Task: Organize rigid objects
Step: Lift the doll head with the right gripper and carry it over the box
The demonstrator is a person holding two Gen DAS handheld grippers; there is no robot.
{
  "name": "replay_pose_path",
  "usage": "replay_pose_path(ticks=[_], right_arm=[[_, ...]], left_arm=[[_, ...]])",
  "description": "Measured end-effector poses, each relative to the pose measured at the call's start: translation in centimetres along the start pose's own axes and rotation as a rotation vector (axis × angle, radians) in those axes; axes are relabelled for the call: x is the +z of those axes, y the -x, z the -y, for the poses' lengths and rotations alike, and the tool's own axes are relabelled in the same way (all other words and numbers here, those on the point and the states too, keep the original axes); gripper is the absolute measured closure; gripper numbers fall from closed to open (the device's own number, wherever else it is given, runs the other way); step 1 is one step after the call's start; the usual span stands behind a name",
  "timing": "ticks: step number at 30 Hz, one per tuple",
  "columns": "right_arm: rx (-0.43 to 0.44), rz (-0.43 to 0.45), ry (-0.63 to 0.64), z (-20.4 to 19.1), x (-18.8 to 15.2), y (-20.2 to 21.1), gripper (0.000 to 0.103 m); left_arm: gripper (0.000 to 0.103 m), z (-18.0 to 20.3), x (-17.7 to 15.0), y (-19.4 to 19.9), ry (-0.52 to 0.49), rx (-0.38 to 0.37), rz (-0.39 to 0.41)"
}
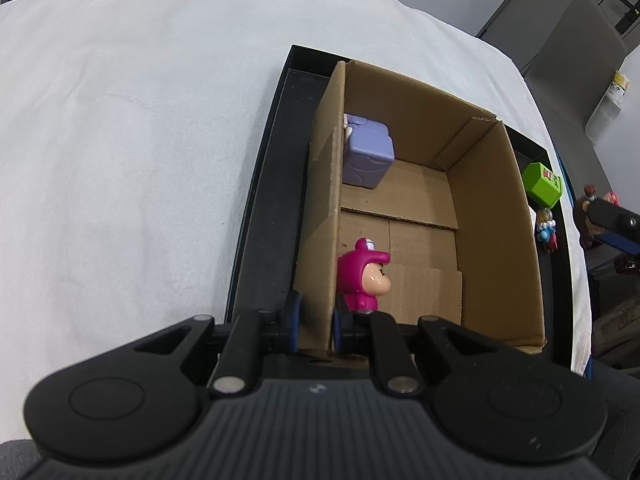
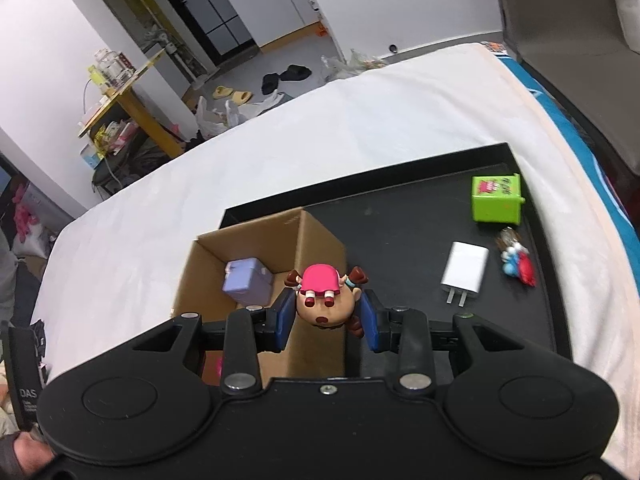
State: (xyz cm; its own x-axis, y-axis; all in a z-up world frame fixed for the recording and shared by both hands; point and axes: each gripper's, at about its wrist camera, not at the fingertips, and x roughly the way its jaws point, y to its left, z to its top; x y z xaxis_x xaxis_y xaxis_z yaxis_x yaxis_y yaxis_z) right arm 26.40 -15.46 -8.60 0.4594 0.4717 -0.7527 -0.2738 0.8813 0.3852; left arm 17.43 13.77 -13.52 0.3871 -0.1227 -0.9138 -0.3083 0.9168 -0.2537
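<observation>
Two toys already sit inside the cardboard box point(image 1: 424, 208): a lilac cube point(image 1: 368, 152) in its far corner and a pink hooded figure point(image 1: 362, 278) by the near wall. The left gripper point(image 1: 316, 322) pinches that left wall of the box, one blue pad on each side. The right gripper point(image 2: 326, 318) clamps a brown doll with a pink cap point(image 2: 324, 300) between its blue pads, held above the box's near edge. On the black tray point(image 2: 400, 216) beside the box lie a green cube point(image 2: 496, 200), a white charger point(image 2: 464, 272) and a small blue-and-red figure point(image 2: 516, 264), all on the white-clothed table point(image 2: 280, 152).
</observation>
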Motion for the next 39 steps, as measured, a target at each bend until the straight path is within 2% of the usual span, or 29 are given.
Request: replay_pose_path(ticks=[12,25,27,29,39], right_arm=[[0.037,-0.016,0.056,-4.2,0.9,-1.7,0.068],[0.066,-0.032,0.079,-7.0,1.9,-4.0,0.068],[0.058,-0.039,0.089,-7.2,1.8,-4.5,0.066],[0.042,-0.046,0.094,-7.2,1.8,-5.0,0.058],[0.059,-0.059,0.058,-6.0,0.8,-3.8,0.048]], left_arm=[[0.088,-0.3,-0.1,0.1,0.005,-0.013,-0.001],[0.088,-0.5,0.0,0.1,0.010,-0.013,0.001],[0.088,-0.5,-0.1,0.1,0.011,-0.013,0.002],[0.088,-0.4,-0.1,0.1,0.012,-0.011,0.002],[0.088,-0.5,-0.1,0.4,0.018,-0.009,0.008]])
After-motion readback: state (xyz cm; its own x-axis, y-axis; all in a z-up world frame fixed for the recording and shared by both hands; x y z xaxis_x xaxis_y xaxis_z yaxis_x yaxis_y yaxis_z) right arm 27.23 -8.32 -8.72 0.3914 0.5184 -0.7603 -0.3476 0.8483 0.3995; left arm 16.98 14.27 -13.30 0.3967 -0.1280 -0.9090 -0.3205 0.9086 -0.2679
